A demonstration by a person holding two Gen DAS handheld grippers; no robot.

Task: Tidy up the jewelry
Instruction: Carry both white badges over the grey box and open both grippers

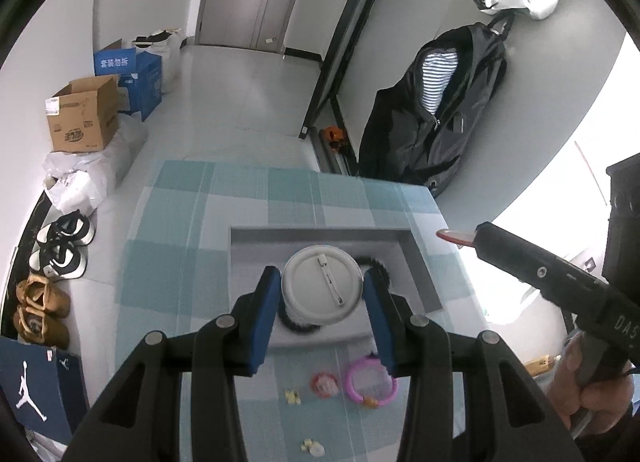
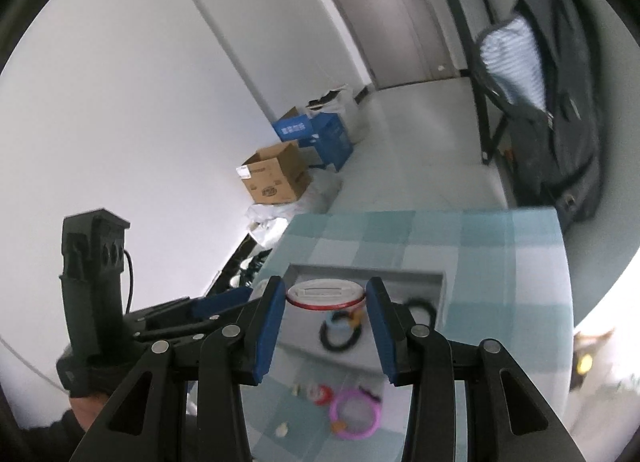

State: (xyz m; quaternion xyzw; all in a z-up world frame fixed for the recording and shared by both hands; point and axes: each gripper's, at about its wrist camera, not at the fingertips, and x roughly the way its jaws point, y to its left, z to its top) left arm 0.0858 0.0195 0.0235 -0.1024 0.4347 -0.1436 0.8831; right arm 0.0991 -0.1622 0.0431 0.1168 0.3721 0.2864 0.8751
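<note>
Grey tray (image 1: pixel 420 262) on the checked cloth (image 1: pixel 180 262) already holds black hair ties (image 2: pixel 340 336), while each gripper (image 1: pixel 320 322) (image 2: pixel 325 328) clamps a round pin badge (image 1: pixel 322 288) (image 2: pixel 326 296) above it, the pink ring (image 1: pixel 372 382) and small clips waiting; "DAS" marks the right tool.

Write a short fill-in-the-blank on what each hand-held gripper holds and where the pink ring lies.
1. The left hand-held gripper is shut on a round white badge whose ____ side, the one with the pin, faces the camera.
2. The right hand-held gripper is shut on a second badge with a ____ rim.
3. The pink ring lies on the checked cloth, ____ the grey tray.

Missing words: back; red; outside
</note>
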